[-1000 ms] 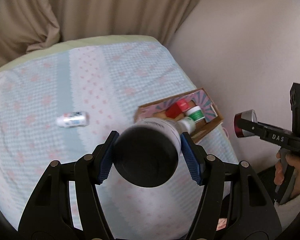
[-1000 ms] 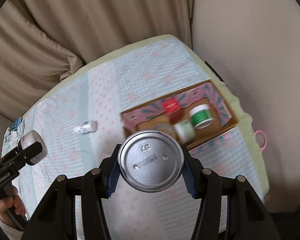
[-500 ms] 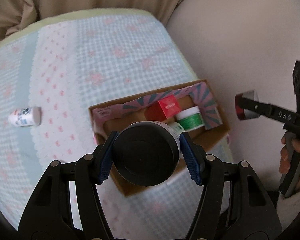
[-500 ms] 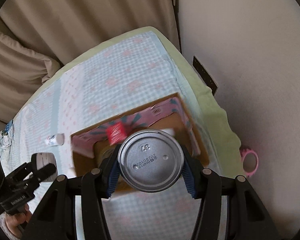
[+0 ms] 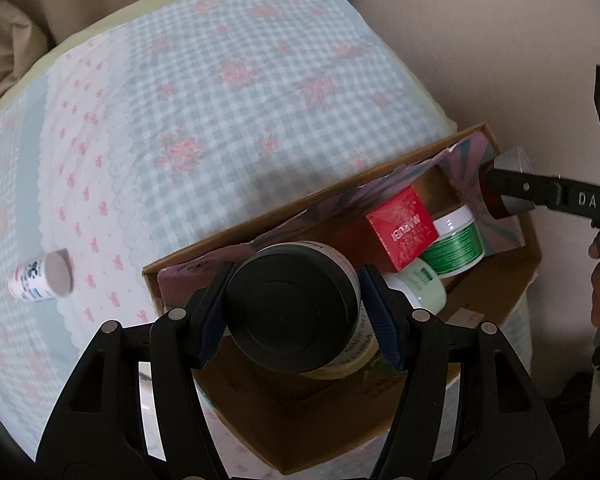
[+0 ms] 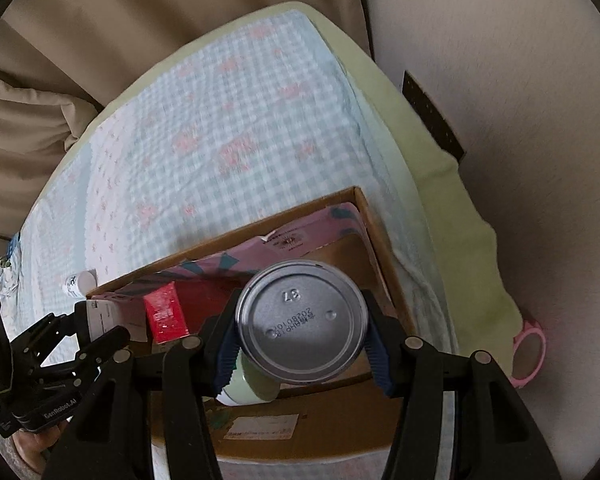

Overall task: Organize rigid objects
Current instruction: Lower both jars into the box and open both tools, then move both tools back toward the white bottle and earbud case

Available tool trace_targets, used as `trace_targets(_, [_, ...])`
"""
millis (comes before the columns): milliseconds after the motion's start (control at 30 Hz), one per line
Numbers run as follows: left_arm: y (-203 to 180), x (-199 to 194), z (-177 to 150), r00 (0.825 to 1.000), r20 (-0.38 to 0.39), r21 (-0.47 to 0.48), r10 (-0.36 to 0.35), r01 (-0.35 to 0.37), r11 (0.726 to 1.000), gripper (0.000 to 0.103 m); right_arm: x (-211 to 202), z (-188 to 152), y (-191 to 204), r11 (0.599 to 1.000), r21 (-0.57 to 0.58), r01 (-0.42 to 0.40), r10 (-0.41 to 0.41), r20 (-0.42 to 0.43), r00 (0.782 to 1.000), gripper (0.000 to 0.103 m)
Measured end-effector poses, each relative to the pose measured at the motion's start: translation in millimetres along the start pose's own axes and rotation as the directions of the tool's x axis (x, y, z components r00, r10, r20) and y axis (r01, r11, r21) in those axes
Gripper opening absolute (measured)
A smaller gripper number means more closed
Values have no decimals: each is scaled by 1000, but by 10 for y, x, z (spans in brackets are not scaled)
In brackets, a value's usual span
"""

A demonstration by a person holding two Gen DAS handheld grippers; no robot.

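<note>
Both claws have carried their loads from above the checked bedspread [image 5: 228, 92] to over the cardboard box [image 6: 384, 268]. Clamped in the left gripper [image 5: 296, 316] is a black-based jar [image 5: 292, 312]; the right gripper [image 6: 300, 344] pinches a metal can [image 6: 300, 320], base toward the camera. Beyond the left claw's tips the box already holds a red carton [image 5: 404, 232], a green-banded tub [image 5: 456, 244] and a pale green bottle [image 5: 420, 284]; a small white bottle [image 5: 40, 276] lies well off to its left on the bedspread. Crowding is the risk: either load could land on the bottle and tip over. The can is stamped "37"; the jar's label reads "CHINA"; the right tool is marked "DAS", the left "GenRobot.AI".
</note>
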State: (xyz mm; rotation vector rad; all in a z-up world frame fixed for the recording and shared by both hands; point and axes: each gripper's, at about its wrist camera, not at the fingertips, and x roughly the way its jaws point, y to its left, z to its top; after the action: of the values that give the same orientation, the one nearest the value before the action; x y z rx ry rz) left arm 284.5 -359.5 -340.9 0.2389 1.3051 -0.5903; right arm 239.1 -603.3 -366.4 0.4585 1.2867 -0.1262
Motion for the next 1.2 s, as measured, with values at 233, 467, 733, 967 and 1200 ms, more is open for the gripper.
trace_targets(233, [8, -63, 32, 1000, -15, -1, -6, 6, 1000, 103, 76, 54, -58, 997, 57, -48, 47, 6, 999, 103])
trace_targets(467, [114, -375, -194, 999, 9, -3, 35, -35, 999, 103, -167, -121, -59, 992, 98, -80, 71, 94, 993, 103])
trace_targets(733, [189, -707, -347, 998, 48, -22, 49, -48, 999, 103, -359, -323, 21, 994, 96, -48, 38, 102, 994, 103])
trace_targets(967, [217, -1186, -590, 993, 104, -35, 59, -56, 998, 103, -754, -508, 232, 999, 34, 3, -8, 133, 991, 103])
trace_targets(1200, [517, -1781, -1021, 987, 157, -67, 39, -29, 997, 103, -1198, -927, 634, 1000, 28, -12, 7, 172, 985, 103])
